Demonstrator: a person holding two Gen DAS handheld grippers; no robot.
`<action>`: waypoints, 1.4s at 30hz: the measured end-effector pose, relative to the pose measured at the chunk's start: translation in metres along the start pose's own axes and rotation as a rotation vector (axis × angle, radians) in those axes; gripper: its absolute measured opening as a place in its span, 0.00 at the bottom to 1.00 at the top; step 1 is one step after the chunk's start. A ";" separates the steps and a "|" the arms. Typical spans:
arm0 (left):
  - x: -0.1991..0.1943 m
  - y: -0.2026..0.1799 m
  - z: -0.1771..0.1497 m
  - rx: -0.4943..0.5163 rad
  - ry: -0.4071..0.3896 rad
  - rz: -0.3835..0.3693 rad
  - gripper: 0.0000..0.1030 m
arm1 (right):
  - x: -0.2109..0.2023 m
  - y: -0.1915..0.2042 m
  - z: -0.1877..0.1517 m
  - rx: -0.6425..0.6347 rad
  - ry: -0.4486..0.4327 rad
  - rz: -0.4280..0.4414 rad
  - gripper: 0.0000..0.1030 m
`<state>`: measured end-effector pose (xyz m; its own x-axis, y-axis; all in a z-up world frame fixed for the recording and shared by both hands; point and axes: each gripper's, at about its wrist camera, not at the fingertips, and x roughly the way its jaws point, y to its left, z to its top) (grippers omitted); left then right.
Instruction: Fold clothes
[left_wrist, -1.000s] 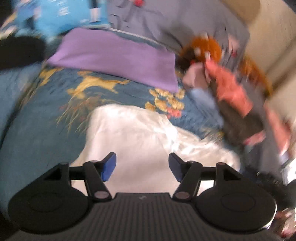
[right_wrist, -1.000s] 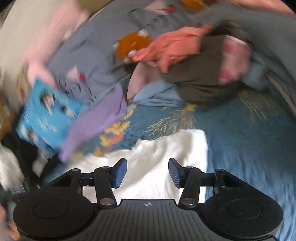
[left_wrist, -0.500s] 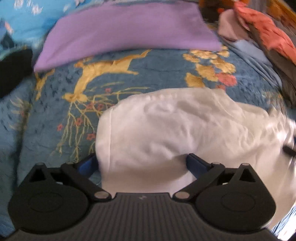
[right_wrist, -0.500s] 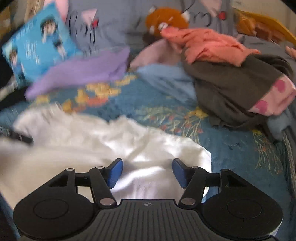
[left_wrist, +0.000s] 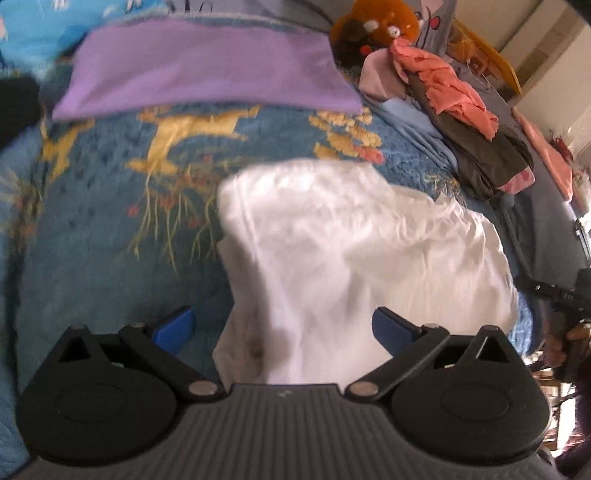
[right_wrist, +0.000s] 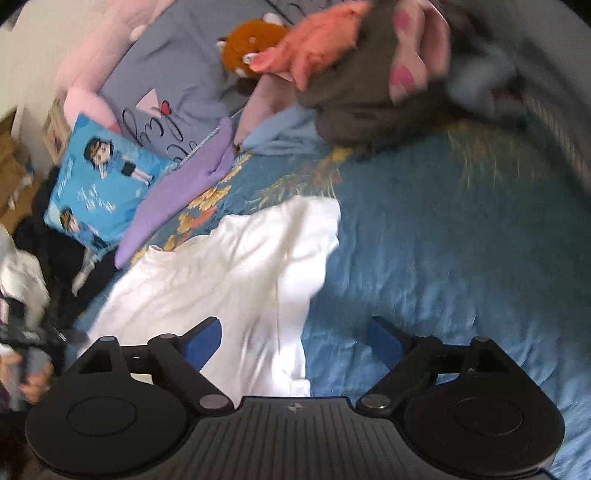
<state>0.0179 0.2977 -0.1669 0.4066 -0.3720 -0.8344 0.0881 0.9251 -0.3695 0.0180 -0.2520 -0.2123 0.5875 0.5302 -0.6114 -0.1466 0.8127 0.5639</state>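
A white garment (left_wrist: 354, 251) lies crumpled on the blue patterned quilt (left_wrist: 92, 229). My left gripper (left_wrist: 282, 328) hovers over its near left part. Its jaws are opening wide, and the cloth lies between the blue pads (left_wrist: 173, 328) without either one pressing on it. In the right wrist view the same white garment (right_wrist: 229, 269) spreads to the left. My right gripper (right_wrist: 295, 343) is over its near right edge, jaws opening. That edge lies between the pads (right_wrist: 203, 343), not pinched. Each view catches the other gripper at its side edge (left_wrist: 565, 295) (right_wrist: 29, 336).
A folded purple cloth (left_wrist: 199, 66) lies beyond the garment, with a blue cartoon pillow (right_wrist: 99, 184) beside it. A heap of salmon, dark olive and pink clothes (left_wrist: 465, 122) and an orange plush toy (left_wrist: 384, 22) sit at the far right. Bare quilt (right_wrist: 443, 258) stretches right.
Both grippers have spread their jaws much wider and dropped closer to the quilt. The white garment has settled lower and flatter on the bed.
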 end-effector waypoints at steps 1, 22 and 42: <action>0.005 0.002 0.000 -0.006 0.007 0.000 1.00 | 0.002 -0.002 -0.001 0.013 -0.014 0.019 0.92; 0.076 -0.060 0.028 0.196 0.031 0.212 1.00 | 0.055 0.030 0.029 -0.162 0.015 -0.058 1.00; 0.080 -0.062 0.035 0.197 0.051 0.215 1.00 | 0.070 0.042 0.039 -0.184 0.059 -0.117 1.00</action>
<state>0.0767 0.2134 -0.1971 0.3889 -0.1645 -0.9065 0.1822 0.9782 -0.0994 0.0843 -0.1907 -0.2095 0.5618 0.4386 -0.7014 -0.2260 0.8970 0.3799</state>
